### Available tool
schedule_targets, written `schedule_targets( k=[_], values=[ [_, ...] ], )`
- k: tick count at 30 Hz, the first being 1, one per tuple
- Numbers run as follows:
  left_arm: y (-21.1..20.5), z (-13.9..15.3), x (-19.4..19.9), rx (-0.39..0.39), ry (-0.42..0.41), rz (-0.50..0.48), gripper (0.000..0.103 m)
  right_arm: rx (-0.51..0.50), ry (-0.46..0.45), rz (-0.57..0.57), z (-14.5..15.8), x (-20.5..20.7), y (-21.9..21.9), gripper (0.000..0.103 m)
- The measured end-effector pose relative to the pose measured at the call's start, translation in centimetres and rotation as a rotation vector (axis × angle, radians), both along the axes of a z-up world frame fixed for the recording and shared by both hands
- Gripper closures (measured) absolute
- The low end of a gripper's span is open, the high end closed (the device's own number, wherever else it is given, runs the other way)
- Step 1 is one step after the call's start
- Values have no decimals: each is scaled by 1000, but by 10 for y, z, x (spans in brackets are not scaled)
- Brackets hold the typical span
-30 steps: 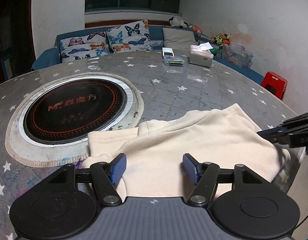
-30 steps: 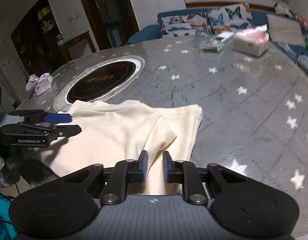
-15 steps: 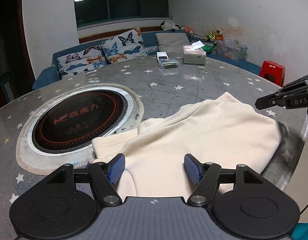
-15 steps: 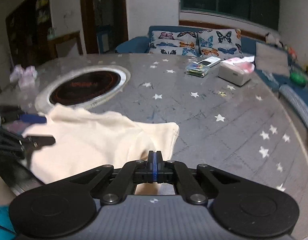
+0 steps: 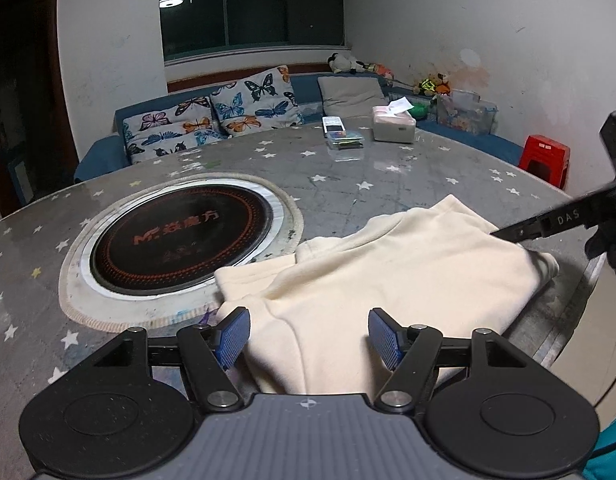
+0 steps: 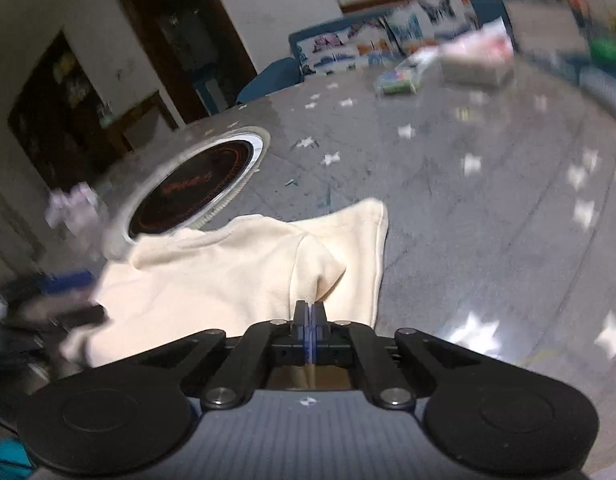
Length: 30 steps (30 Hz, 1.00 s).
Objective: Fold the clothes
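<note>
While the cream garment (image 5: 388,276) is spread in loose folds at the near edge of the star-patterned worktop (image 5: 388,184), just right of the round black cooktop (image 5: 179,236), the left gripper (image 5: 309,334) is held with its blue-padded fingers (image 5: 231,336) wide apart, the cloth seen between them and nothing clamped. The right gripper (image 6: 309,320) is seen with its fingers pressed together over the garment's near edge; whether cloth is pinched cannot be told.
</note>
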State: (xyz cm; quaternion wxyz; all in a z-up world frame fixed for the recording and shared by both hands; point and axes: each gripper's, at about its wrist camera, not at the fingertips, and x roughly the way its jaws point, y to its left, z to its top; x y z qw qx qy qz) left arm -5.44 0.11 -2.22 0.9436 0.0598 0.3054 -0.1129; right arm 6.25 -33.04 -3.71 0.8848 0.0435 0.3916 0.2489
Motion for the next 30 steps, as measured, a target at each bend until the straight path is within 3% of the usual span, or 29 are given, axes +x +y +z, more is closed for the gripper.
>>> schedule_targets(
  k=[3,6,15,21,30],
  values=[
    [4,-2,1,7,13,13,38,-136,-100,13,9,-6,14,102],
    [11,-5,3,6,29,42,41,-170,-80,26,-1,-4,17,102],
    [26,-6,6,19,30,102,41,-165,-149,64,21,-11,16,97],
    [28,-10,6,55,28,112,41,-201,-134,134,11,-23,28,97],
    [27,-3,11,52,15,110,41,-250,-165,81,24,-20,10,95]
  ],
)
